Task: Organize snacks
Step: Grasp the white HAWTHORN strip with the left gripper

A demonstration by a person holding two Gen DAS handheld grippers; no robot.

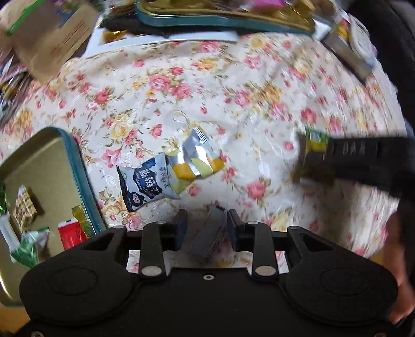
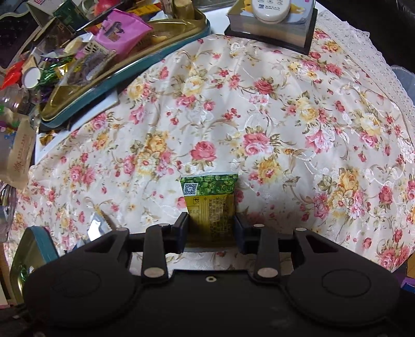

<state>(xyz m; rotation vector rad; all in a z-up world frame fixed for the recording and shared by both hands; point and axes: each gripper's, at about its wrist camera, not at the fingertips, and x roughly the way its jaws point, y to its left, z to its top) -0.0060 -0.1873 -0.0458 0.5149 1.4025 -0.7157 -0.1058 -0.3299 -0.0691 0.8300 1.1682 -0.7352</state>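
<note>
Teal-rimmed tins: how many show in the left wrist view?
2: near tin at the left edge; far tin along the top edge. Others may lie offscreen.

both cameras sat just behind their grippers and looked steeply down at the floral tablecloth point(image 2: 259, 109) from close range. the left view faced the near teal tin point(image 1: 83, 171); the right view faced the heaped far tin point(image 2: 155, 49). they shared the cloth, both tins and the green-and-yellow packet point(image 2: 211, 199).

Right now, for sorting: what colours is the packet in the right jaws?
Green top, yellow body; clearest in the right wrist view.
</note>
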